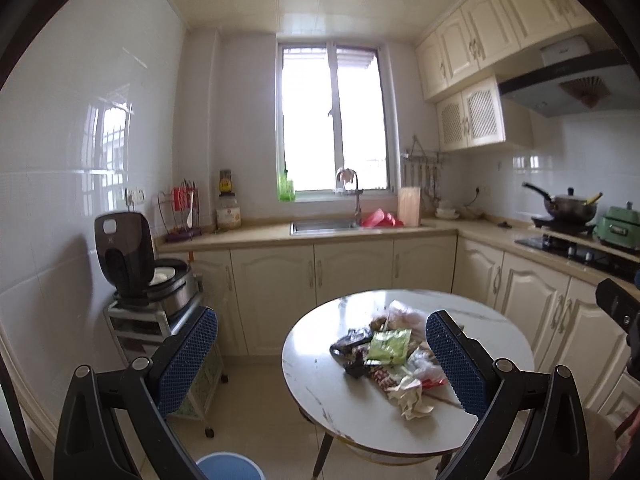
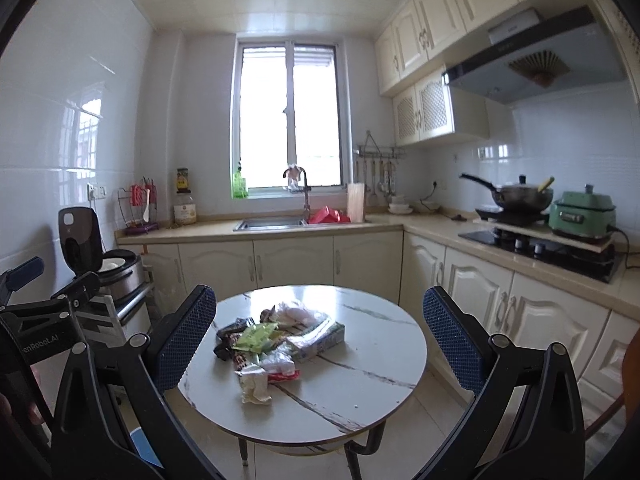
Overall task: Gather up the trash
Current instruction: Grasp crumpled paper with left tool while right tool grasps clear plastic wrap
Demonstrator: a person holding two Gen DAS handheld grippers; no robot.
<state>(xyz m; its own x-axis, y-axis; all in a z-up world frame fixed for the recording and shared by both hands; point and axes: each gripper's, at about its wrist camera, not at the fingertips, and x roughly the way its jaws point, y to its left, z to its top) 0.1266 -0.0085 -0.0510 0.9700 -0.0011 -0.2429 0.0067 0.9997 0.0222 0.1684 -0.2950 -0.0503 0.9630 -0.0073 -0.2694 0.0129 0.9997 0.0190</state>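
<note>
A pile of trash (image 1: 390, 354) lies on a round white marble table (image 1: 320, 384): a green wrapper (image 1: 389, 346), dark wrappers, clear plastic and a crumpled tissue (image 1: 412, 398). The right wrist view shows the same pile (image 2: 272, 344) with a green carton (image 2: 320, 338) and the tissue (image 2: 254, 388). My left gripper (image 1: 320, 356) is open and empty, held above and short of the table. My right gripper (image 2: 316, 340) is open and empty, also short of the table. A blue bin (image 1: 230, 466) stands on the floor left of the table.
Cream cabinets and a counter (image 1: 304, 236) with a sink run along the back and right walls. A stove (image 1: 576, 252) with a pan sits at right. An open rice cooker (image 1: 136, 264) stands on a cart at left. The table (image 2: 360, 380) has dark legs.
</note>
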